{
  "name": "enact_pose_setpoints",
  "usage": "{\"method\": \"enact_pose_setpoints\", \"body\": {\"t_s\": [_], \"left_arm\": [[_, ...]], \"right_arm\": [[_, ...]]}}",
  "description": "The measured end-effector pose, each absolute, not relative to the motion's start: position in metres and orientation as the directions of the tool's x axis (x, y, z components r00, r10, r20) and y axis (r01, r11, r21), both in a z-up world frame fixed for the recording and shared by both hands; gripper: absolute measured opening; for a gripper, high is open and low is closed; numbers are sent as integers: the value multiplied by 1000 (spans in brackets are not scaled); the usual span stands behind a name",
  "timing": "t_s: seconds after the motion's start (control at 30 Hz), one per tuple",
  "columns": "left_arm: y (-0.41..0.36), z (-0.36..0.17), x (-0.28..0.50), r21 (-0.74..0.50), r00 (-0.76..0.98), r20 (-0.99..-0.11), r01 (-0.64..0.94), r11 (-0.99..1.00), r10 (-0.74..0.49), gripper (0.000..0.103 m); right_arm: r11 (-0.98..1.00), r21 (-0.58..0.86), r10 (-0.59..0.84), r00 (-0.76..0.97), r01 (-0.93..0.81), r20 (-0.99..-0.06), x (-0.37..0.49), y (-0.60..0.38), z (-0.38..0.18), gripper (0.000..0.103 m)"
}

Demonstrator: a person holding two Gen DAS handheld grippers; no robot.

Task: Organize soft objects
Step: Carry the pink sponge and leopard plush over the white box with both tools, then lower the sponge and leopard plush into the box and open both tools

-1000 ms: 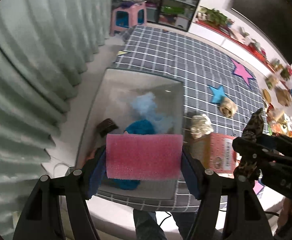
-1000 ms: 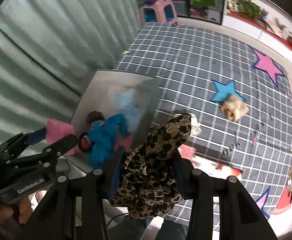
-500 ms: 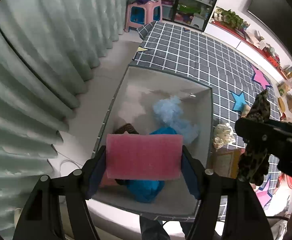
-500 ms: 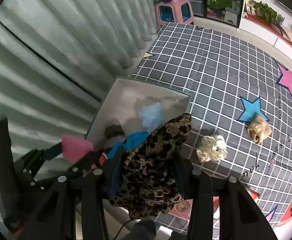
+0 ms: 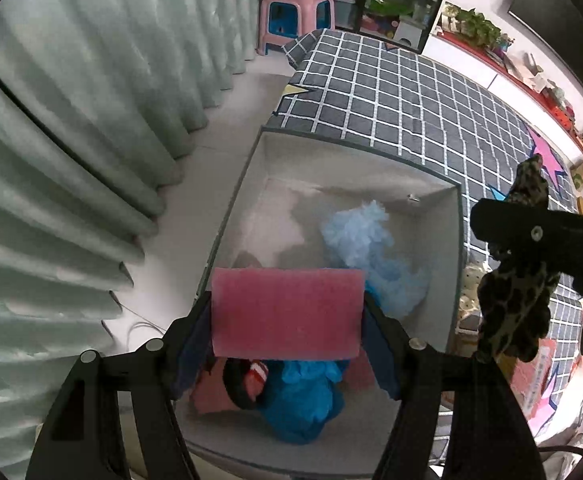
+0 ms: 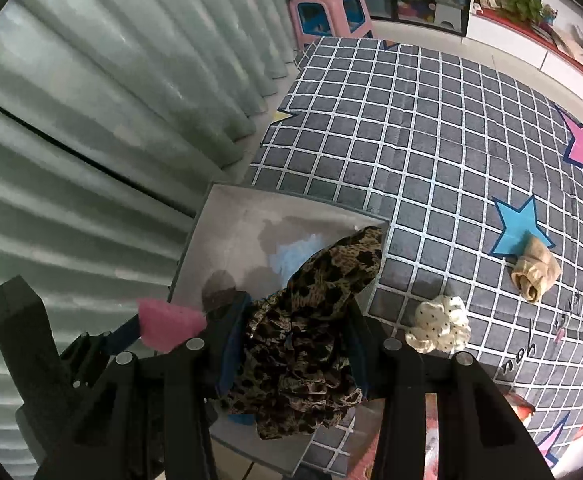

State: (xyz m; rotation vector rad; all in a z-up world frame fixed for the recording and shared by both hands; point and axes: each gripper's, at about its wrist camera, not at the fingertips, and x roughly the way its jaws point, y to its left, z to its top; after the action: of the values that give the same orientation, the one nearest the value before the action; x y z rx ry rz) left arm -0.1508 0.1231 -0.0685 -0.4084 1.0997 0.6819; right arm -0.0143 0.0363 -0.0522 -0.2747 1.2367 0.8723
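The left tool (image 5: 287,314) clamps a pink rectangular foam sponge (image 5: 286,312) above the near end of the grey open-topped storage box (image 5: 355,150). The right tool (image 6: 297,344) grips a bunched leopard-print cloth (image 6: 311,320) at the box's right wall. Inside lie a pale blue fluffy tuft (image 5: 367,240) and a bright blue plush toy (image 5: 303,400).

On the floor lies a grey checked rug (image 6: 431,140), carrying a grey box (image 5: 355,168), a cream spotted scrunchie (image 6: 439,330) and a beige cloth roll (image 6: 535,274).
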Motion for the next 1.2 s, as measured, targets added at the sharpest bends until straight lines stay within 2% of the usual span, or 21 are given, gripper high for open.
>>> {"method": "enact_pose_setpoints", "body": {"t_s": [0.6,1.2], "left_arm": [[140,-91,-141,16,250,-933,-691,722,260,73],[147,-103,-131,14,229,-945,-685,728,235,74]], "right_arm": [[668,300,401,-11,-681,-916,0,61,-82,47],[653,254,357,-6,-713,-934,5,74,-91,47]]}}
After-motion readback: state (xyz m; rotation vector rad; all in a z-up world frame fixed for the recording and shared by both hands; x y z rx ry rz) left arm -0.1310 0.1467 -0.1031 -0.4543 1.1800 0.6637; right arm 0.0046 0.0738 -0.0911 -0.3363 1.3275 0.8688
